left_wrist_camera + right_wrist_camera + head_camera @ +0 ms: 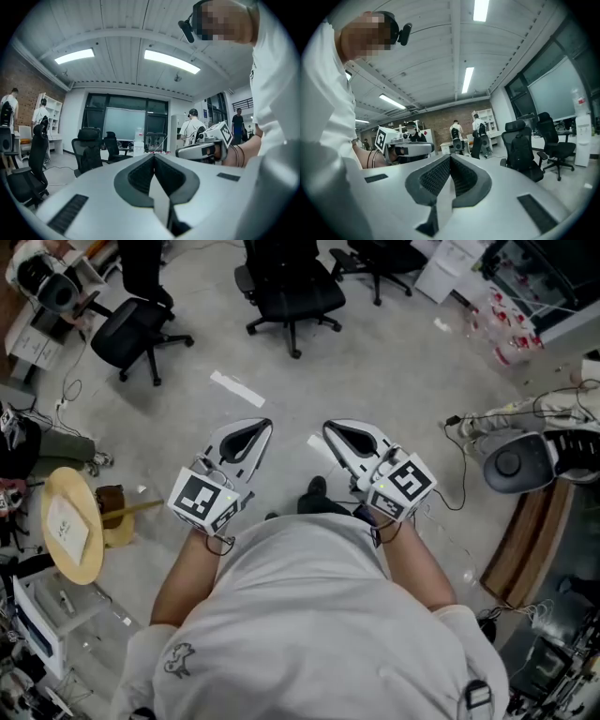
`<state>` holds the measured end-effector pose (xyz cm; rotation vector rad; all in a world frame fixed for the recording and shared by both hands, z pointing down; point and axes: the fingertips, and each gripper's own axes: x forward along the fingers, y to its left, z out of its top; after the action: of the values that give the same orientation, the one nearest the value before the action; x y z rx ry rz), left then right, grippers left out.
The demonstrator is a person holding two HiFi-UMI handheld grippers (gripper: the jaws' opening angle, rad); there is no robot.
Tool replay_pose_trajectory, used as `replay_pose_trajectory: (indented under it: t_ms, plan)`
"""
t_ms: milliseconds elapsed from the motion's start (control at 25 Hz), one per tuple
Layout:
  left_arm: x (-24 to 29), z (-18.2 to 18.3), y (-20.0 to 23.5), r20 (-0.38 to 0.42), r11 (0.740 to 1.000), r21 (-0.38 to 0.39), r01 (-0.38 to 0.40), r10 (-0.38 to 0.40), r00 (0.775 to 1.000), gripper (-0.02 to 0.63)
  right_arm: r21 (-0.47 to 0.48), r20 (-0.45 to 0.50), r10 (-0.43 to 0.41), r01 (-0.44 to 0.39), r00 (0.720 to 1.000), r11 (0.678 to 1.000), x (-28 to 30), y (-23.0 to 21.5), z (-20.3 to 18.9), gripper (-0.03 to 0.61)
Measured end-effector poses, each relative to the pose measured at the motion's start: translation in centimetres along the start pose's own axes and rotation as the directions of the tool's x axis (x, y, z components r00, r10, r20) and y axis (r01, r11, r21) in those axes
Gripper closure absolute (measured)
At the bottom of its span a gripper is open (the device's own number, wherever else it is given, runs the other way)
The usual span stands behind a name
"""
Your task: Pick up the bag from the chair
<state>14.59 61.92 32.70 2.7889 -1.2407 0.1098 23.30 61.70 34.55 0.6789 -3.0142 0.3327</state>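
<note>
left tool (267, 425): jaws together | right tool (327, 427): jaws together | both level

Round wooden tabletop (70, 482) bearing a paper sheet (67, 527), white tape strip (236, 388) on grey floor (375, 362), ceiling light strip (170, 61)

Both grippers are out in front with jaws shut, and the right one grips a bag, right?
No. The right gripper grips nothing: the right gripper view shows its jaws shut on each other with nothing between them. The rest holds: the left gripper is out in front too, jaws shut.
</note>
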Motion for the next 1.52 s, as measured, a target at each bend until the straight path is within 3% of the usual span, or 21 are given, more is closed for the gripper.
replay_pose_trajectory:
  t_ms: [400, 640, 800, 1200, 1520]
  plan:
    - [8.7, 0.9, 2.3, -0.002, 0.998, 0.001, -0.068, 0.068, 0.998, 0.601, 0.024, -0.021, 0.111, -0.111, 0.994, 0.994, 0.0, -9.1, 1.3, 0.545]
    - [10.3, 0.1, 4.9, -0.011, 0.993, -0.028, -0.111, 0.111, 0.994, 0.601, 0.025, -0.021, 0.127, -0.126, 0.992, 0.992, 1.3, -12.5, 1.6, 0.545]
    - [11.5, -0.3, 6.9, -0.008, 0.995, -0.03, -0.099, 0.099, 0.995, 0.601, 0.032, -0.024, 0.126, -0.126, 0.992, 0.992, 3.2, -14.3, 1.7, 0.545]
    - [14.4, -0.3, 15.8, -0.007, 0.997, -0.053, -0.052, 0.052, 0.999, 0.601, 0.055, -0.02, 0.078, -0.077, 0.997, 0.996, 10.3, -18.9, 3.2, 0.545]
    - [13.7, 1.5, 25.6, -0.006, 1.0, -0.018, -0.009, 0.008, 1.0, 0.601, 0.056, 0.009, 0.024, -0.025, 1.0, 0.998, 19.2, -21.2, 5.5, 0.545]
